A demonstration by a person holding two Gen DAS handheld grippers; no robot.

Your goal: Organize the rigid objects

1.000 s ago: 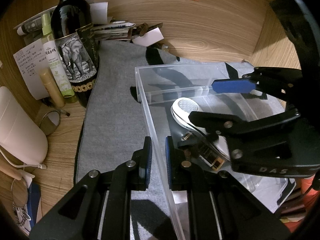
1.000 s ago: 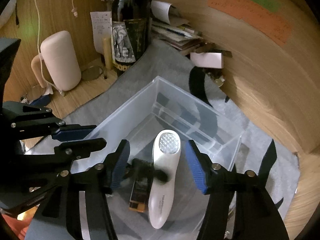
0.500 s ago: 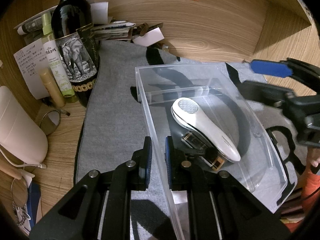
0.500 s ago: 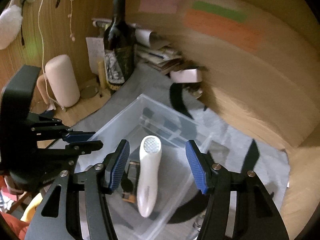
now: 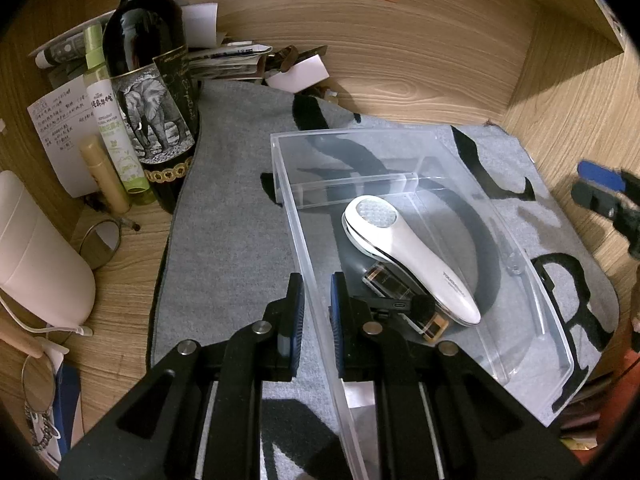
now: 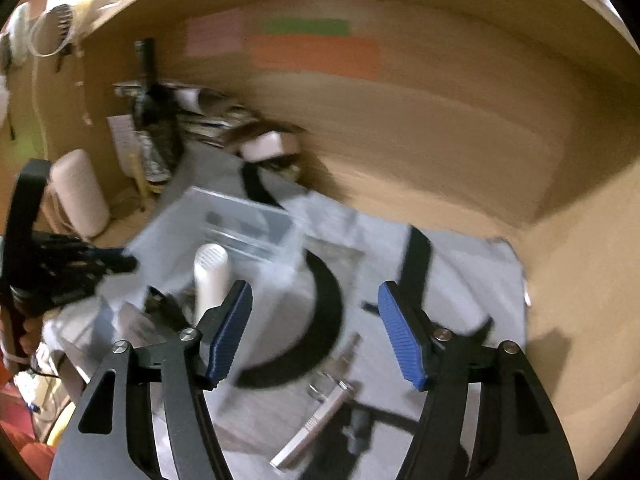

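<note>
A clear plastic box (image 5: 536,276) lies on a grey mat with black letters. Inside it are a white handheld device (image 5: 404,256), a black and gold flat item (image 5: 388,282) and a small black gadget (image 5: 400,304). My left gripper (image 5: 316,320) is shut on the box's left wall (image 5: 308,280). My right gripper (image 6: 314,332) is open and empty, to the right of the box (image 6: 240,232), above the mat; its blue pad shows at the right edge of the left wrist view (image 5: 600,174). A small silver metal item (image 6: 320,420) and a dark one (image 6: 356,424) lie on the mat below the right gripper.
A wine bottle with an elephant label (image 5: 150,100), a green spray bottle (image 5: 112,120) and a tan tube (image 5: 104,176) stand at the back left by stacked papers (image 5: 228,60). A white rounded appliance (image 5: 36,256) sits left. Wooden walls (image 5: 440,60) close the back and right.
My right gripper has pulled back out of the box and swung right over the mat, still open. The white device stays in the box. My left gripper has not moved.
</note>
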